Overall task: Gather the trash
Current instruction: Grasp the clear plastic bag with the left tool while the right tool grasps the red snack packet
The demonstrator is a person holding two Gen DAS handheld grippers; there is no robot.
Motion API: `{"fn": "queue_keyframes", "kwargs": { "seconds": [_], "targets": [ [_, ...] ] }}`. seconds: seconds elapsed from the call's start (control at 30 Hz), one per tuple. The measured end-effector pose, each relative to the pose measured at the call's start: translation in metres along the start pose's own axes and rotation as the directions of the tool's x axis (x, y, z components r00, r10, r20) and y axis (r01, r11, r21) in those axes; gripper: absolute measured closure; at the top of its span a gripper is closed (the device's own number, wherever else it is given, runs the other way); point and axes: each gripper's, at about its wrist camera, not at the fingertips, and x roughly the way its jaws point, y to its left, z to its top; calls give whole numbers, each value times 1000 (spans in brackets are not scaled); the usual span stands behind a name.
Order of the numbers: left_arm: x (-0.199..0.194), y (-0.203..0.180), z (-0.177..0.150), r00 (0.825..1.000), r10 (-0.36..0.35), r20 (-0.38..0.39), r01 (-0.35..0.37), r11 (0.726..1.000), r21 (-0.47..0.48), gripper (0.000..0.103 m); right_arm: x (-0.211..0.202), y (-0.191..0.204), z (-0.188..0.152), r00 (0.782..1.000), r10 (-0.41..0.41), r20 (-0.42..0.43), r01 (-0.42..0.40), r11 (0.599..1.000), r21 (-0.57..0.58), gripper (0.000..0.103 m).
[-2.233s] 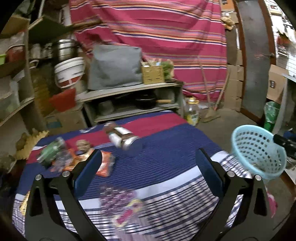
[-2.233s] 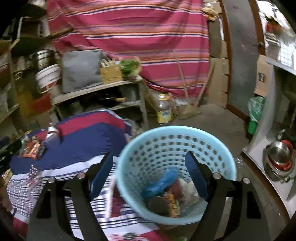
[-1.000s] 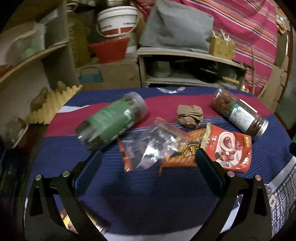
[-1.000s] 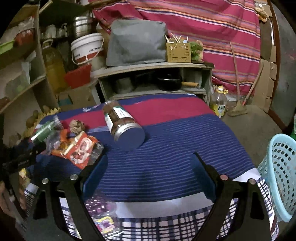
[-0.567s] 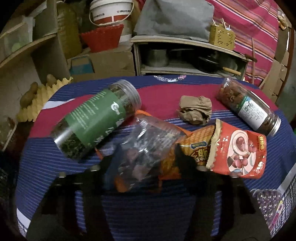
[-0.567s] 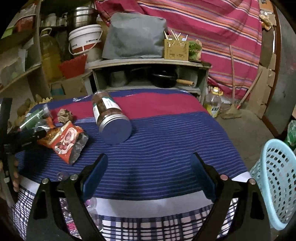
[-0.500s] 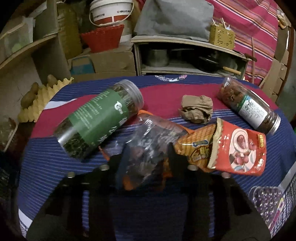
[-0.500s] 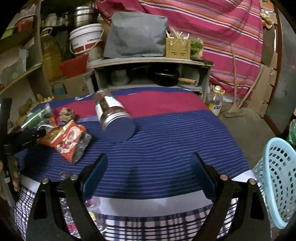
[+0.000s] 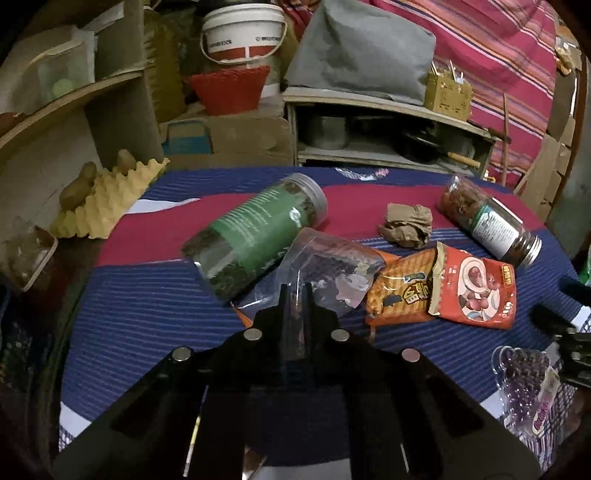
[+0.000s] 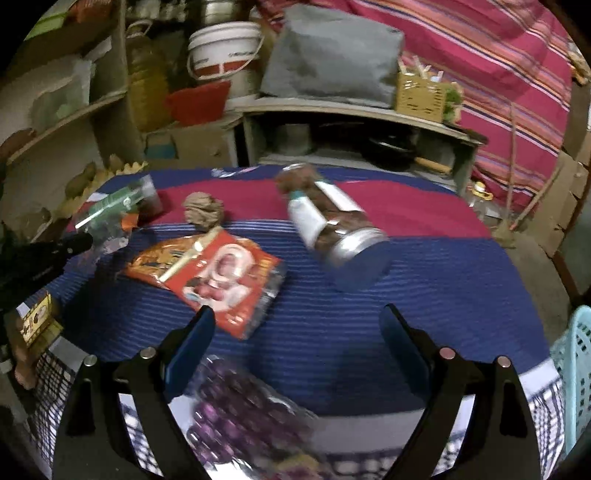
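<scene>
My left gripper (image 9: pixel 295 291) is shut on the near edge of a clear plastic bag (image 9: pixel 332 269) lying on the striped cloth. Beside the bag lie a green-labelled jar (image 9: pixel 255 232), an orange snack packet (image 9: pixel 402 291), a red snack packet (image 9: pixel 476 291), a crumpled brown paper (image 9: pixel 406 225) and a brown-filled jar (image 9: pixel 491 225). My right gripper (image 10: pixel 295 332) is open above the cloth, near the red snack packet (image 10: pixel 225 277) and the brown-filled jar (image 10: pixel 328 218). A bag of purple beads (image 10: pixel 240 413) lies under it. The blue basket (image 10: pixel 576 369) shows at the right edge.
A yellow egg tray (image 9: pixel 107 195) with potatoes sits at the table's left. Behind the table stand a low shelf (image 9: pixel 376 103) with pots, a white bucket (image 9: pixel 243 29) and a red basket (image 9: pixel 229 88). A small printed packet (image 10: pixel 37 325) lies at the cloth's left edge.
My left gripper has moved down to the trash pile and closed on the clear plastic bag. My right gripper has left the basket and swung left over the table, staying open.
</scene>
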Motion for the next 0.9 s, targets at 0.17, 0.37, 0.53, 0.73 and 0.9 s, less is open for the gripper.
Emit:
{"fn": "queue_keyframes", "kwargs": {
  "seconds": [0.17,0.37,0.53,0.73,0.9],
  "targets": [
    [-7,6,0,1000,-5,13,5,1000,-18,98,28,13,7,997,-3,-79,3,1000,-5,15],
    [-5,3,-2,1000,10,13,-10,1000,12,98,47,19,8,990,16,-139,-14,1000,20,41],
    [-6,2,-2,1000,14,15,-14,1000,17,98,50,26,6,987,55,-153,-54,998,10,85],
    [-14,-3,-4,1000,18,12,-18,1000,22,98,31,15,14,992,54,-111,-52,998,22,102],
    [-34,-11,-7,999,19,28,-20,1000,20,98,3,-5,20,996,68,-51,-64,996,65,102]
  ]
}}
